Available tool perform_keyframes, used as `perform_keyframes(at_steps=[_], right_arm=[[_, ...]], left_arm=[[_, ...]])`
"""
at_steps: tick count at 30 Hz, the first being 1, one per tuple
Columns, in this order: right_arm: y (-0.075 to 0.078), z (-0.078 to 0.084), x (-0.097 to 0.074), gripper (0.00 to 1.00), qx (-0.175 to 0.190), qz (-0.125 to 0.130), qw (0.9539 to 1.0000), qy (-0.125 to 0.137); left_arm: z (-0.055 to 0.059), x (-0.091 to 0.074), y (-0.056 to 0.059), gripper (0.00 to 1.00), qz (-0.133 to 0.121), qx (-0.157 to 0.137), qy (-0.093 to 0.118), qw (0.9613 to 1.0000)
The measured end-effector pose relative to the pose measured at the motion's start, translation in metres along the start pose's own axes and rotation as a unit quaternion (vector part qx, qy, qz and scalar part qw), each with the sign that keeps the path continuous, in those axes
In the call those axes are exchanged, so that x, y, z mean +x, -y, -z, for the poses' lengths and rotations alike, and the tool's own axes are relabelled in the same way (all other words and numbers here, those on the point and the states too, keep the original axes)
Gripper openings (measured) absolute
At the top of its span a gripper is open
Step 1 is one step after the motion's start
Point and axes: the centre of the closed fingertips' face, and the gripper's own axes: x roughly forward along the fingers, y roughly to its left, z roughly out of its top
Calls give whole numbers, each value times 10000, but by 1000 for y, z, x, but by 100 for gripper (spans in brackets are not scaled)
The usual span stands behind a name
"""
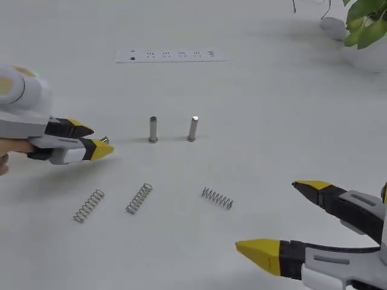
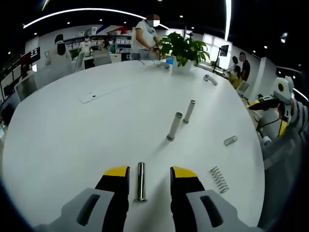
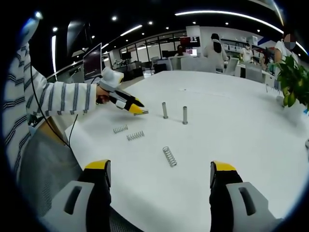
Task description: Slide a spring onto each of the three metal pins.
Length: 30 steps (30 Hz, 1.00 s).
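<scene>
Head view first: on the white tabletop (image 1: 272, 109) the first upright pin (image 1: 153, 129) and second upright pin (image 1: 193, 128) stand side by side, both bare, ready to take springs from above. In front of them lie the left spring (image 1: 89, 205), middle spring (image 1: 139, 198) and right spring (image 1: 217, 198), all loose, none on a pin yet. Out left, the left hand-held gripper (image 1: 91, 140) has the tip of the third pin (image 1: 104, 140) poking out past its yellow tips. Bottom right, the right hand-held gripper (image 1: 284, 216) hangs with its jaws spread wide, holding nothing, nearest the right spring, probably lining up for a pick. Over to the left gripper view: the third pin (image 2: 141, 181) sits between the jaws with white tabletop showing on both sides, so the jaws are parted, not clamped on it; whether it stands or lies flat, I can't tell. It looks like the pin is being placed in line with the other two. Right gripper view now: jaws wide apart, the right spring (image 3: 169, 156) dead ahead between them, middle spring (image 3: 135, 135) and left spring (image 3: 120, 128) beyond, and a striped sleeve (image 3: 58, 104) reaching the left hand-held gripper (image 3: 140, 110) in beside the first upright pin (image 3: 164, 109).
</scene>
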Motion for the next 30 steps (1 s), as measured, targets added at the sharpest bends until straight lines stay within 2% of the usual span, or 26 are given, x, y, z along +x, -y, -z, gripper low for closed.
perform_keyframes(at_steps=[3, 7, 11, 18, 24, 30], right_arm=[[-1, 0, 0, 82, 5, -13, 10000, -14], [1, 0, 0, 83, 16, 10, 10000, -7], [2, 1, 0, 83, 14, 20, 10000, -9], [2, 2, 0, 82, 46, -7, 10000, -21], [3, 2, 0, 82, 46, 14, 10000, -9], [3, 2, -1, 83, 49, 21, 10000, -2]], left_arm=[[0, 4, -1, 26, 45, -198, 45, 9998], [2, 10, -5, 25, 22, -236, 22, 9997], [10, 13, -5, 22, 17, 82, -222, 9997], [10, 16, -7, 11, 29, 0, -202, 9998], [10, 18, -11, 7, 3, -22, -189, 9998], [10, 19, -14, 2, -118, 254, -257, 9993]])
